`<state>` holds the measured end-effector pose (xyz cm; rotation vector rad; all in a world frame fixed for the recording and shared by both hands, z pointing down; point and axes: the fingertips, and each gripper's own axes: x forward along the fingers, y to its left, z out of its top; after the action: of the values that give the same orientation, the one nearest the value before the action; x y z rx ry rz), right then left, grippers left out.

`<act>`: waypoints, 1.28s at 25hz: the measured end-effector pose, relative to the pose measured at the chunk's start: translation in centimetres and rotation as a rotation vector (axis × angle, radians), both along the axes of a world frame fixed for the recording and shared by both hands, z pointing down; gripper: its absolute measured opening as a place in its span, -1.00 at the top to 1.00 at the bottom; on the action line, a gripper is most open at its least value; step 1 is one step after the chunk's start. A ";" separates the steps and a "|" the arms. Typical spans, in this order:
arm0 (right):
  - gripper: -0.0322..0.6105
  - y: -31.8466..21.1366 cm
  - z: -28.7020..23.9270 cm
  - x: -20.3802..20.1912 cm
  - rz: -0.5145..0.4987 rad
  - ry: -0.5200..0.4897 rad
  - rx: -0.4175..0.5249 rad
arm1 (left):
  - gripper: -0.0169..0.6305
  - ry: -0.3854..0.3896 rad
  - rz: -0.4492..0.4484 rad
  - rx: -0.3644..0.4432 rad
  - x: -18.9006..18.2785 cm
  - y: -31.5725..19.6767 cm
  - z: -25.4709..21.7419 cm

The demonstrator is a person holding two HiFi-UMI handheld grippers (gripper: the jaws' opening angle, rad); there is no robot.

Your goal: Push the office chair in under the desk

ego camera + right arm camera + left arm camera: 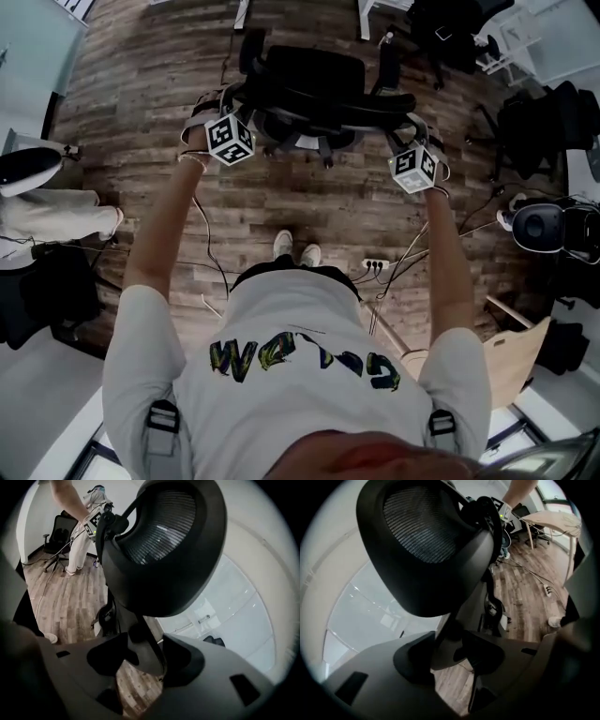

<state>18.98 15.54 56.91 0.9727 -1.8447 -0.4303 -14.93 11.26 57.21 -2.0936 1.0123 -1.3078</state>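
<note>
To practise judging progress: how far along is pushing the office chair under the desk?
Done: the left gripper and right gripper are at the back of the office chair. In hand: each straddles part of its frame, jaws apart, unclamped. Left: the whole push; the chair stands out on the wood floor.

From above, the person stretches both arms forward over a wood-plank floor (141, 84), with the left gripper (223, 114) and the right gripper (411, 142) at either end of the curved back of a black office chair (314, 84). The person's white shoes (295, 249) stand just behind the chair, and a power strip (375, 265) lies beside them. Pale-trousered legs (56, 214) of another person show at the left edge.
</note>
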 end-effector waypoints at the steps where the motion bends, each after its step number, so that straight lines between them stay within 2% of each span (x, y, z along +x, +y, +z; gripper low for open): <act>1: 0.25 -0.3 0.4 0.0 -0.001 0.017 -0.002 | 0.36 -0.006 0.007 0.000 0.1 -0.2 0.2; 7: 0.27 -0.7 0.7 0.0 0.009 0.040 -0.010 | 0.39 0.022 0.030 -0.004 0.0 -0.3 0.2; 13: 0.28 -1.4 0.8 -0.3 0.020 0.038 -0.020 | 0.39 0.016 -0.008 -0.017 -0.2 -1.1 0.3; 18: 0.27 -3.7 0.7 -0.7 0.042 0.031 -0.018 | 0.38 0.010 -0.040 -0.029 -0.6 -3.8 0.3; 22: 0.27 -5.7 0.7 -0.9 0.056 0.025 -0.023 | 0.38 0.040 -0.071 -0.024 -0.7 -5.9 0.1; 25: 0.26 -7.4 0.7 -0.8 0.059 0.028 -0.024 | 0.38 0.061 -0.069 -0.028 -0.7 -7.3 0.1; 32: 0.26 -12.4 0.9 -0.8 0.056 0.008 -0.011 | 0.37 0.055 -0.085 -0.037 -0.6 -12.4 0.3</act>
<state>18.15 3.09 57.77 1.0114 -1.8060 -0.3888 -15.54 -1.11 57.52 -2.1467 1.1194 -1.3256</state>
